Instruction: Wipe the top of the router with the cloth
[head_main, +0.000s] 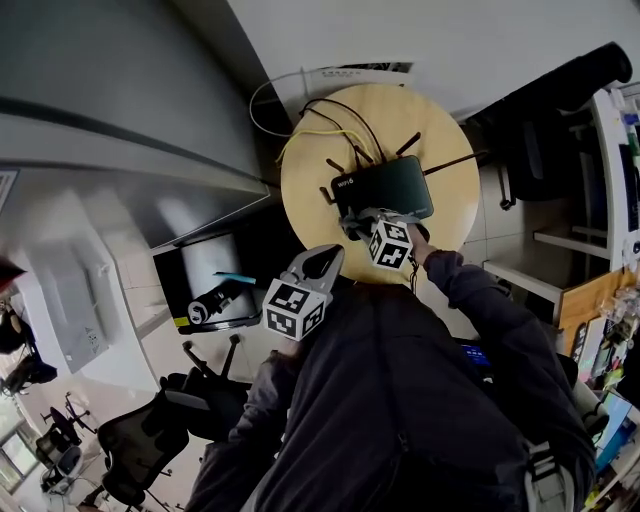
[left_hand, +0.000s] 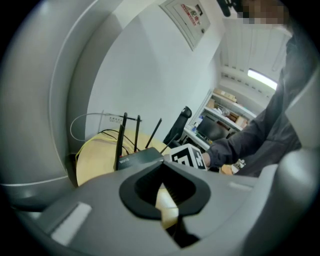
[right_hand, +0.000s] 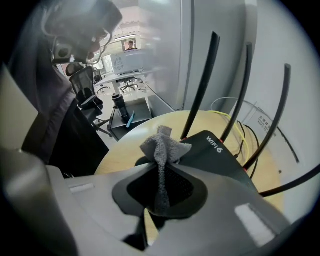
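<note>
So the right gripper (right_hand: 160, 197) has its jaws pinched together on a grey cloth (right_hand: 161, 150), which pokes up past the tips in a crumpled bunch. Right behind it is the black router (right_hand: 217, 157), "WiFi 6" printed on the lid, sitting on a round wooden table (right_hand: 125, 145). The cloth lines up with the router's near corner, but honestly I can't tell if it's touching. Several black antennas (right_hand: 202, 85) stick up, and yellow cables (right_hand: 241, 127) trail off the back. A dark sleeve (right_hand: 45, 115) fills the left side, with an office chair (right_hand: 82, 80) further off.
</note>
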